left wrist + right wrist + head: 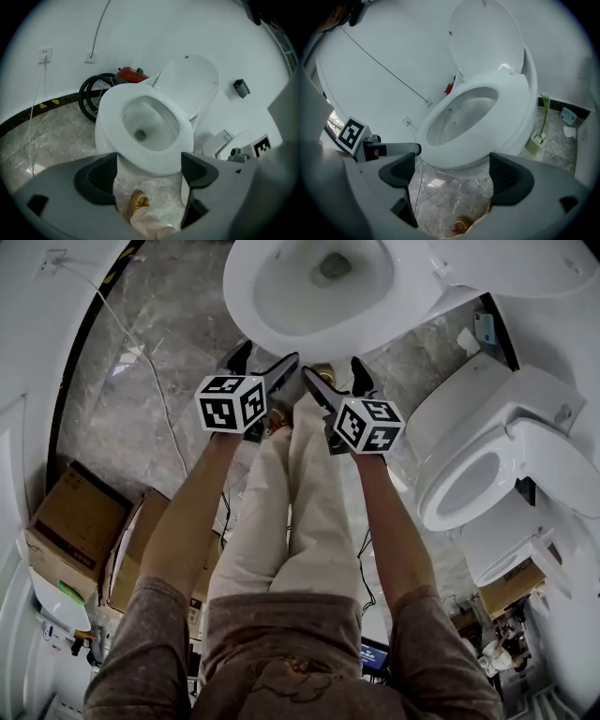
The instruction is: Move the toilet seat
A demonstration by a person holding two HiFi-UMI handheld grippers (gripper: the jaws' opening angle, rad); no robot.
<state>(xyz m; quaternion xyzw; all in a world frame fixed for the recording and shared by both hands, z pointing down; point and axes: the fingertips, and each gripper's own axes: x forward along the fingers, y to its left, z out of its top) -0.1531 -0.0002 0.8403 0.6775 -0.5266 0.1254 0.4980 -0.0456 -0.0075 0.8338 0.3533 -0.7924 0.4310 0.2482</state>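
Observation:
A white toilet stands right in front of me, its seat ring lying down on the bowl and its lid raised against the wall. The ring and raised lid also show in the left gripper view. My left gripper hovers open just short of the bowl's front rim, nothing between its pads. My right gripper is beside it, also open and empty. In each gripper view, the left gripper and the right gripper, the jaws frame the front rim without touching it.
Two more white toilets stand at the right. Cardboard boxes sit at the left, with a cable along the marble floor. A black hose coil and a red device lie behind the toilet; a green brush holder stands beside it.

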